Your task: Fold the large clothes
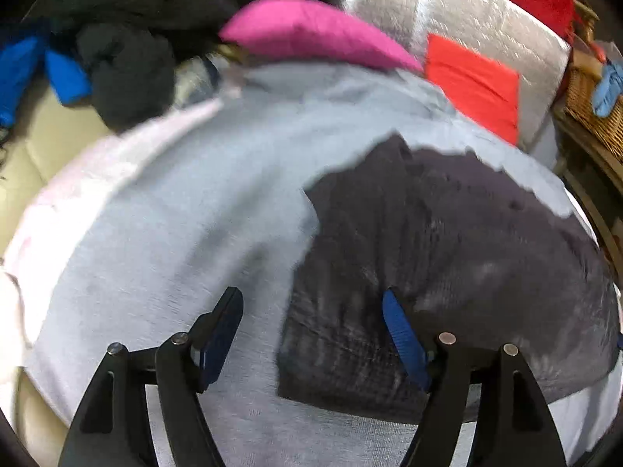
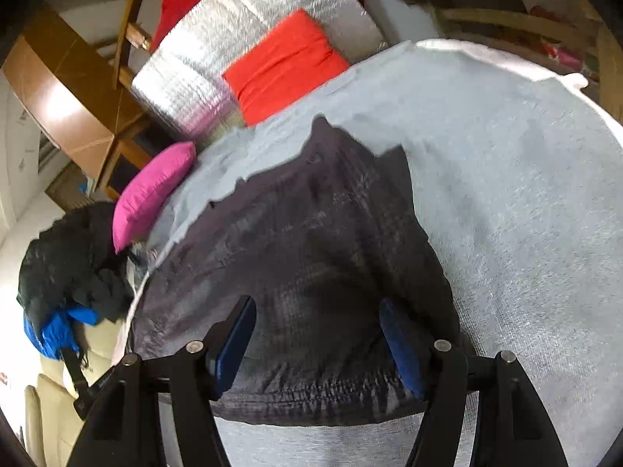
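Note:
A dark grey garment (image 1: 447, 272) lies flat on a light grey cloth-covered surface (image 1: 175, 214); its elastic hem shows in the right wrist view (image 2: 311, 272). My left gripper (image 1: 311, 330) is open and empty, hovering over the garment's left edge. My right gripper (image 2: 315, 334) is open and empty, just above the garment near its gathered hem. Nothing is held between either pair of blue pads.
A pink cushion (image 1: 311, 31) and a red cushion (image 1: 475, 85) lie beyond the cloth, against a silver quilted pad (image 2: 241, 31). A heap of black and blue clothes (image 1: 97, 58) sits at the far left. A wicker basket (image 1: 592, 105) stands at the right.

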